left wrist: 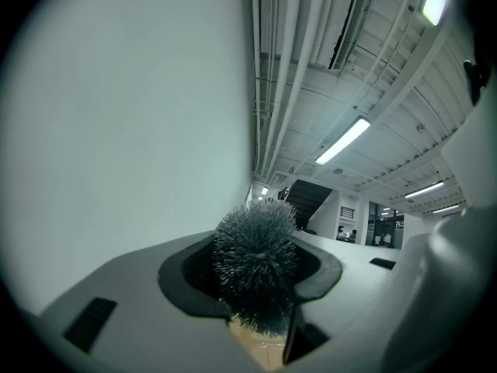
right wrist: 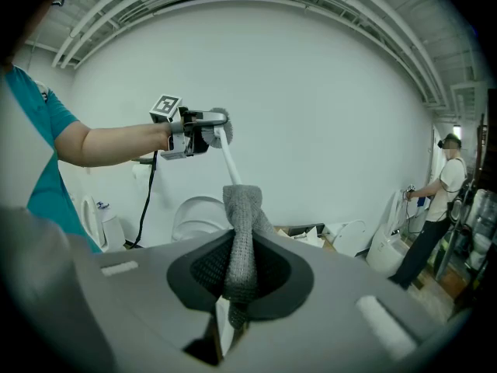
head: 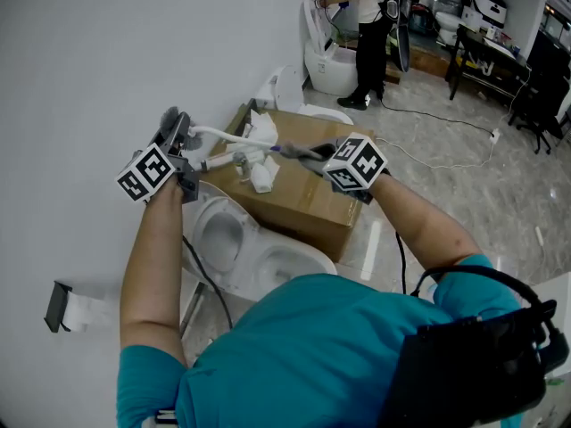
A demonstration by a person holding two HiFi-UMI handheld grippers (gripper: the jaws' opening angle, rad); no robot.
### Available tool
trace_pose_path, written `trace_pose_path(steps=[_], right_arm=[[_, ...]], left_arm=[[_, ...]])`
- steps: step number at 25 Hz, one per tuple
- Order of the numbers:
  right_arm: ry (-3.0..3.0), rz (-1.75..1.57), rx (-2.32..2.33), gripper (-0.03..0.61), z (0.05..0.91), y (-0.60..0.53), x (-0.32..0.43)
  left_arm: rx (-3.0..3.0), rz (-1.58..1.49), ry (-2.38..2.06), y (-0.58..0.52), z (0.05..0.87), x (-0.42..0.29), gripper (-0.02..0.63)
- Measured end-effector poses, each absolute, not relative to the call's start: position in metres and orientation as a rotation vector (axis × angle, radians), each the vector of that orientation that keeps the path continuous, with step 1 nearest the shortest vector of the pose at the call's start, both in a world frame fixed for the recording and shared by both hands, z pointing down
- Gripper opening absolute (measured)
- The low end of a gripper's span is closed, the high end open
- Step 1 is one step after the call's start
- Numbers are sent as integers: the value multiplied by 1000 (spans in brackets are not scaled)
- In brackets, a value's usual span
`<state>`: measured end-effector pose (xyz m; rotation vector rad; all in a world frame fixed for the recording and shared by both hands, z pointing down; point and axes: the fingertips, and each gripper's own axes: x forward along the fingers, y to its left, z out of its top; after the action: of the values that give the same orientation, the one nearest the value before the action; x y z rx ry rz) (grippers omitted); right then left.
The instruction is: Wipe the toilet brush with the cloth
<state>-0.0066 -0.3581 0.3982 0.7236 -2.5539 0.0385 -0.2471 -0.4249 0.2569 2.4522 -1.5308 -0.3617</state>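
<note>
- Bare wall (head: 62, 69) is running down the whole left side. A paper roll holder (head: 71, 308) is hanging low on it.
- Left gripper (head: 186, 154) is hovering close to that wall, leaving little room on its outer side. Its jaws are clamping the toilet brush (right wrist: 226, 160) right by the bristle head (left wrist: 256, 266), which is poking out round and grey past the fingertips.
- The white handle is slanting through the air from there toward the other gripper.
- Below it, a toilet (head: 219, 234) is sitting with its bowl open, its rim lying just under the left forearm.
- A cardboard box (head: 303, 208) is standing just beside the toilet, with its top under the span between the grippers. White paper scraps (head: 264, 175) are lying on top.
- Right gripper (head: 310, 154) is pointing somewhat downward. Its jaws are pinching the grey cloth (right wrist: 241, 224), which is bunching upright between the pads and wrapping around the handle.
- To the right of the box, the floor (head: 500, 203) is opening out wide. A thin cable (head: 451, 121) is trailing across it.
- Far back, well apart, another person (head: 373, 20) is standing at a second toilet (head: 328, 65). Desks and chairs (head: 500, 52) are crowding the far right corner.
</note>
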Motion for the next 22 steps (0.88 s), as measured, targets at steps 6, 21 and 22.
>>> trace_pose_path(steps=[6, 21, 22], right_arm=[[-2547, 54, 731, 19, 402, -358, 1], [-2457, 151, 770, 18, 443, -367, 41], [-2431, 174, 785, 20, 454, -369, 50]], left_arm=[[2456, -366, -1538, -424, 252, -251, 186], [2429, -425, -1550, -423, 240, -272, 186], [2423, -442, -1550, -422, 238, -276, 186]])
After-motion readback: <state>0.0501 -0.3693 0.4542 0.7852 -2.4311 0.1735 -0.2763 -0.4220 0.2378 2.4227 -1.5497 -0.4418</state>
